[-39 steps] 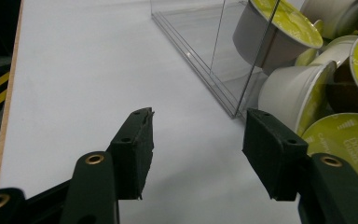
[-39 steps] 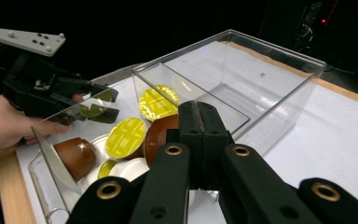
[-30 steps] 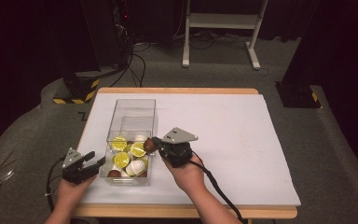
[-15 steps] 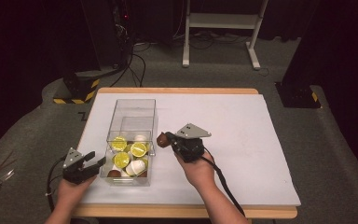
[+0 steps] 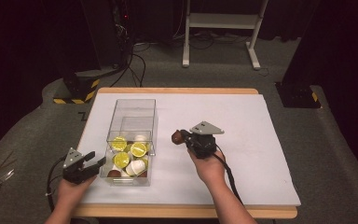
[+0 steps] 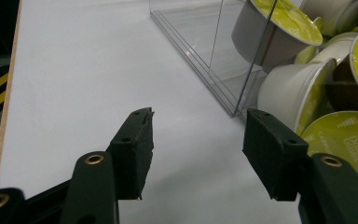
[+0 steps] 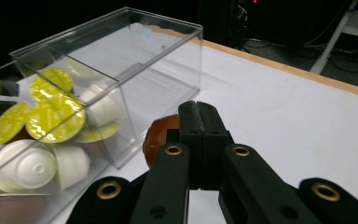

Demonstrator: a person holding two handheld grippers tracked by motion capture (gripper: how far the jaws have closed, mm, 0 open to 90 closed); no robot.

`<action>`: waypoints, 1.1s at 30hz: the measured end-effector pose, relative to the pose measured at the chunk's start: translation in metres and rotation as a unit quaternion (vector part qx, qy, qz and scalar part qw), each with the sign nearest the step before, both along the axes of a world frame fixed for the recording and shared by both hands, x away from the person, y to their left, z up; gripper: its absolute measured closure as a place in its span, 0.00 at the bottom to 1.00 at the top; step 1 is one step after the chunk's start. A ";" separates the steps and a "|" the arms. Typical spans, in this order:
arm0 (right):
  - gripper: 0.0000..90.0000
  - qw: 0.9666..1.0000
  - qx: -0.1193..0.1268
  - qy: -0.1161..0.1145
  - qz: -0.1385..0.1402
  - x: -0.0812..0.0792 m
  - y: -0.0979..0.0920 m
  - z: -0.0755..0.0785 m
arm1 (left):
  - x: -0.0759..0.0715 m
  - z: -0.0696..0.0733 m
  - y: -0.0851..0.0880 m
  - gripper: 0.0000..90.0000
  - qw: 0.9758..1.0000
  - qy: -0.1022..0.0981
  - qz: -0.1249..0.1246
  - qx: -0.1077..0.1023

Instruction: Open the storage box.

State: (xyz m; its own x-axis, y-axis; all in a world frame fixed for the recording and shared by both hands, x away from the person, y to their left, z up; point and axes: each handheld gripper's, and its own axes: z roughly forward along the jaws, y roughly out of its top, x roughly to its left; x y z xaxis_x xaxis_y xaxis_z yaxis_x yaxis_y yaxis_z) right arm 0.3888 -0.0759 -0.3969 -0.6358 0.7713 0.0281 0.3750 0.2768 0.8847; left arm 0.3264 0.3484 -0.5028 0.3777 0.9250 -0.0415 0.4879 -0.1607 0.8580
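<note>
While the high view looks down on the desk [image 5: 242, 140], the right gripper [image 5: 182, 137] sits right of the clear box [image 5: 131, 108], a brown capsule [image 5: 176, 137] at its tip. Capsule appears pinched by a thin edge, over bare white desk, just outside the box's right wall. Left gripper [image 5: 97, 162] rests at the near left corner of the box, fingers apart, nothing between them. Box holds a heap of green-lidded and white capsules [image 5: 129, 156] at its near end; far end bare.

Left gripper view: fingers [image 6: 133, 151] stand spread over the white surface, holding nothing; the box's corner edge is just beyond them, capsules stacked behind the wall.

Right gripper view: fingers [image 7: 200, 123] pressed together, the brown capsule [image 7: 161, 135] sticking out to their left, caught by its rim as far as I can tell. Box wall close on the left.

Risks, as judged: the rim hold looks slim, so a jolt or quick tilt could let the capsule slip and roll across the desk. Swinging low toward the box could knock the capsule against the wall and twist it free.
</note>
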 end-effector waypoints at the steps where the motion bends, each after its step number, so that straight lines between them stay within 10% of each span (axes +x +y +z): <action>1: 1.00 1.000 -0.002 0.003 -0.007 0.002 -0.005 -0.002 | 0.000 0.000 0.000 0.48 1.000 0.000 0.000 0.000; 33: 1.00 0.996 0.003 0.014 -0.087 0.020 -0.075 -0.013 | 0.002 -0.001 -0.001 0.47 1.000 0.009 0.011 0.004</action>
State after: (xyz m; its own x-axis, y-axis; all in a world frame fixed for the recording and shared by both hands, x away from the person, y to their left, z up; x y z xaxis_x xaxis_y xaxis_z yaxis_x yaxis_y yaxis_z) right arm 0.4086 -0.1509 -0.4096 -0.4920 0.8692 0.0484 0.4415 0.2012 0.8744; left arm 0.3284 0.3474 -0.5037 0.3569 0.9332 -0.0414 0.5070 -0.1563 0.8476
